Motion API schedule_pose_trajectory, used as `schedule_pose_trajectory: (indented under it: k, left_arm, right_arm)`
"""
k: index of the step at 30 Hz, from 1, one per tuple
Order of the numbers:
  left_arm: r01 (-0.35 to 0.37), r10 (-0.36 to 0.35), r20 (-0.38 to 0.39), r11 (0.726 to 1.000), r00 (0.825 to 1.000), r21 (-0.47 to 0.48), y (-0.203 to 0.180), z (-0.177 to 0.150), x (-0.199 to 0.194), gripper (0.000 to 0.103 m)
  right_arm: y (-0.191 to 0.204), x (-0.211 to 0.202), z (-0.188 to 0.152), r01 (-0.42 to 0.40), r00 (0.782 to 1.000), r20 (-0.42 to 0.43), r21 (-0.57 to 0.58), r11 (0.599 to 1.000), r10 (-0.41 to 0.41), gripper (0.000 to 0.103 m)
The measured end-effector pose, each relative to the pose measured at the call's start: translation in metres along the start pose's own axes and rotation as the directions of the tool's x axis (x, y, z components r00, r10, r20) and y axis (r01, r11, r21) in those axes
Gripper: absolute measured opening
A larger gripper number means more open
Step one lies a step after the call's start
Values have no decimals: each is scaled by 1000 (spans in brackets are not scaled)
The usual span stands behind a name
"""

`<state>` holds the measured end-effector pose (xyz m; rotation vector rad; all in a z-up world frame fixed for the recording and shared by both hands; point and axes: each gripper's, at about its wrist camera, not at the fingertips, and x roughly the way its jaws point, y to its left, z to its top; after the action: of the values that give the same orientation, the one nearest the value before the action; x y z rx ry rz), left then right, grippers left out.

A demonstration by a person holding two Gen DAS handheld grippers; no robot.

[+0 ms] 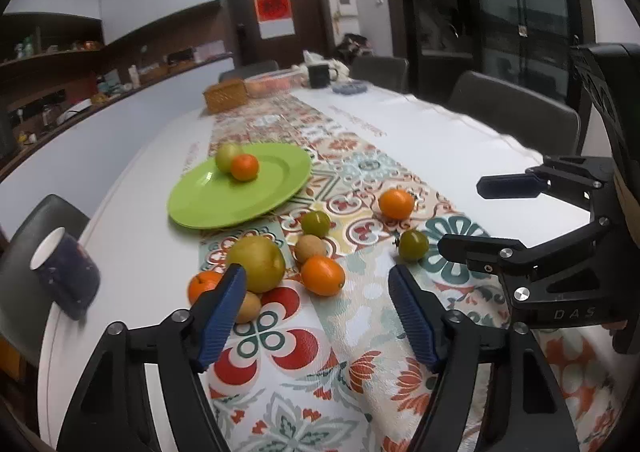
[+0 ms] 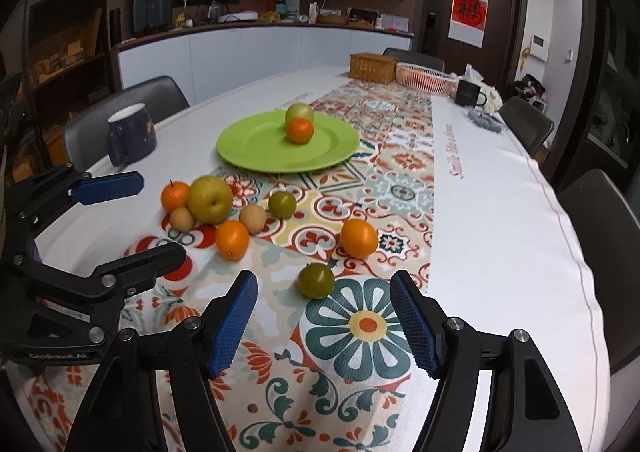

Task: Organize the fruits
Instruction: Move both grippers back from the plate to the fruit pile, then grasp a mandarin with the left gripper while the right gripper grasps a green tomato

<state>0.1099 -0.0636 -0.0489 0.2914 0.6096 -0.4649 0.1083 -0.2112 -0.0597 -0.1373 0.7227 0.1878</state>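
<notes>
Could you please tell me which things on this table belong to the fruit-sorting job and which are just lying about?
Job: green plate, large pear, loose oranges, green tomato, small brown fruits.

Lying about: blue mug, wicker basket, black mug.

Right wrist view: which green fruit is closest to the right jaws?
The small green tomato just ahead of the open right gripper, alone on the runner. The other green ones sit farther back, one on the green plate.
</notes>
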Motion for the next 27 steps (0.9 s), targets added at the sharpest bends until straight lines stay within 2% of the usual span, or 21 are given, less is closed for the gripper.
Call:
schedule_pose_trajectory:
  k: [7,9,13,15,20,25,27]
  left_arm:
    - [61,-61,-58,998,996,14,1,-1,33,59]
    - [71,-70,-81,997,994,11,2,-1,43,54]
    - [85,-84,-118,996,990,3,3,-1,58,52]
    - [86,-85,-138,996,987,1,3,0,65,48]
    - [83,-83,-168,997,982,-4,2,2,76,46]
    - [66,-69,-195,998,978,-24,3,4,83,35]
    - [66,-72,-201,997,977,-40,5,5,84,35]
  right_arm:
    - [-3,28,-3,-39,998,-55,16,999,39,58]
    - [-5,35,-3,-49,997,-66,22,999,50,57]
    - [-7,46,-3,-67,994,-86,35,997,70,50]
    - [-8,50,-3,-79,992,-94,44,996,83,48]
    - [-10,58,-3,-102,988,-111,54,993,107,43]
    - [-9,65,-3,-115,985,-123,64,991,122,35]
    - [-8,67,-3,-114,985,-126,66,991,122,32]
